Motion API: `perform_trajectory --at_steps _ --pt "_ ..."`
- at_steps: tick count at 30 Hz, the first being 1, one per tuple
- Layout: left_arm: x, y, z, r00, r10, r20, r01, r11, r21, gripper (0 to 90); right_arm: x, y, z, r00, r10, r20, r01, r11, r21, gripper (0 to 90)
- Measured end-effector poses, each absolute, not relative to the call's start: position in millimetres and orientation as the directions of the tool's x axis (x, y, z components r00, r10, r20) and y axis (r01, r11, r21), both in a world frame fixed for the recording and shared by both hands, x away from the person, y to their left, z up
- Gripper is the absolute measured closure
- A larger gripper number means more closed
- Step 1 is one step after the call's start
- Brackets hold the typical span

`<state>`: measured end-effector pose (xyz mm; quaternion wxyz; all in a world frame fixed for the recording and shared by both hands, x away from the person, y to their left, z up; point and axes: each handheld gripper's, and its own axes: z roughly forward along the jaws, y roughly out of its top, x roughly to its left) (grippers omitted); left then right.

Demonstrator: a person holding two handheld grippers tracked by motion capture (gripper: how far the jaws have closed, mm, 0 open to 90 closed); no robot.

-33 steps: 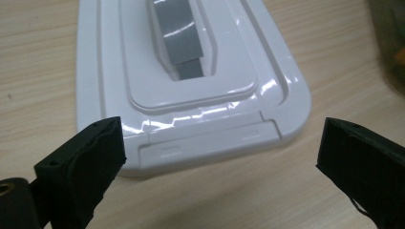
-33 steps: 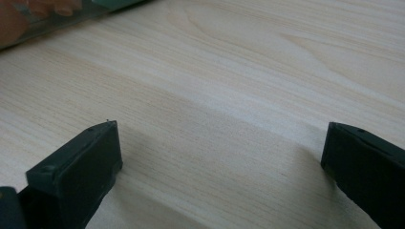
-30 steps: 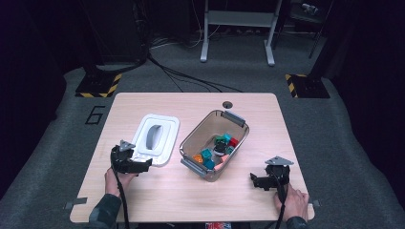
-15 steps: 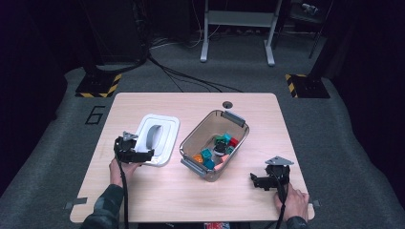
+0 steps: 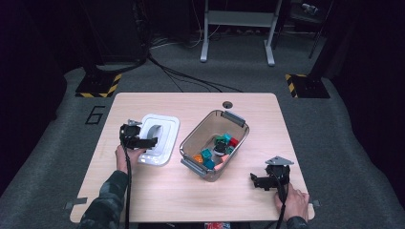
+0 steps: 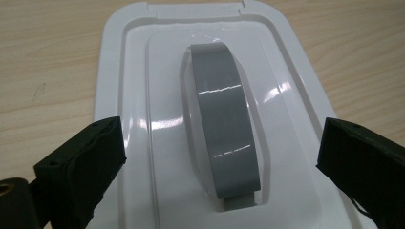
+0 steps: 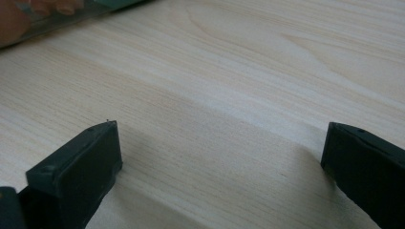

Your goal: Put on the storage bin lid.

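Two grippers work the table (image 5: 191,200). The left gripper (image 5: 143,142), jaws spread wide, hovers over the white lid (image 5: 160,138), straddling its grey handle (image 6: 224,124). Just beside the lid to the right stands a clear bin (image 5: 215,143) of colourful toys (image 5: 215,150). The right gripper (image 5: 262,181), also spread, rests near the table's front right corner, well apart.

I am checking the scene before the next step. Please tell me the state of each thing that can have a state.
white lid: off the bin, flat on the table, grey handle up.
clear bin: open, small toys inside.
left gripper: open, jaws either side of the handle.
right gripper: open, empty, over the table.
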<state>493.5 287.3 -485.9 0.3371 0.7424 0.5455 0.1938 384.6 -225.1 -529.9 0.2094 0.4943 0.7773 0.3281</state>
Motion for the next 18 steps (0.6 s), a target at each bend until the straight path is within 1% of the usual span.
perform_trajectory --at_steps 2,3,4,5,6,7,8,11,12,14,15,16,17,18 --pt "494.9 285.5 -488.2 0.332 0.94 -0.081 0.677 -0.178 0.714 4.2 384.6 -225.1 -529.9 -0.424 0.906 -0.002 0.631 0.297 0.717 0.0" --pt "494.9 285.5 -488.2 0.332 0.94 -0.081 0.677 -0.178 0.714 5.9 384.6 -225.1 -529.9 -0.424 0.906 -0.002 0.631 0.297 0.717 0.0" --pt "495.6 284.9 -489.6 0.328 0.94 -0.099 0.674 -0.159 0.721 8.6 384.7 -225.3 -530.0 -0.424 0.905 -0.004 0.63 0.299 0.717 0.0" --pt "495.6 284.9 -489.6 0.328 0.94 -0.099 0.674 -0.159 0.721 12.3 384.7 -225.3 -530.0 -0.424 0.905 -0.004 0.63 0.299 0.717 0.0" --pt "496.1 284.1 -490.5 0.33 0.938 -0.105 0.672 -0.155 0.724 12.3 384.7 -225.3 -529.9 -0.424 0.905 -0.004 0.63 0.299 0.716 0.0" --pt "496.6 282.6 -491.3 0.332 0.938 -0.1 0.674 -0.161 0.72 17.0 384.7 -225.3 -529.9 -0.424 0.906 -0.005 0.63 0.299 0.717 0.0" --pt "497.3 281.4 -492.2 0.336 0.938 -0.087 0.676 -0.175 0.716 26.3 384.7 -225.3 -530.0 -0.424 0.905 -0.004 0.63 0.299 0.717 0.0" --pt "498.8 279.6 -493.5 0.337 0.939 -0.064 0.686 -0.198 0.7 36.4 384.7 -225.3 -529.9 -0.425 0.905 -0.005 0.631 0.3 0.715 0.0" --pt "499.3 279.1 -494.8 0.328 0.942 -0.068 0.682 -0.187 0.707 36.4 384.7 -225.3 -529.9 -0.425 0.905 -0.005 0.631 0.3 0.715 0.0" --pt "500.0 280.4 -496.4 0.319 0.945 -0.071 0.684 -0.178 0.708 43.5 384.6 -225.3 -529.8 -0.426 0.905 -0.002 0.632 0.299 0.715 0.0" --pt "500.2 280.7 -496.8 0.318 0.945 -0.073 0.688 -0.177 0.704 50.3 384.6 -225.2 -529.8 -0.426 0.905 -0.002 0.632 0.299 0.715 0.0" --pt "500.2 280.7 -496.8 0.318 0.945 -0.073 0.688 -0.177 0.704 53.8 384.6 -225.2 -529.8 -0.426 0.905 -0.002 0.632 0.299 0.715 0.0" --pt "500.2 281.2 -496.6 0.323 0.944 -0.067 0.686 -0.184 0.704 53.8 384.6 -225.3 -529.8 -0.427 0.904 -0.002 0.631 0.3 0.716 0.0" --pt "500.1 281.1 -496.2 0.325 0.943 -0.069 0.685 -0.185 0.704 61.4 384.6 -225.3 -529.8 -0.427 0.904 -0.003 0.631 0.3 0.715 0.0"
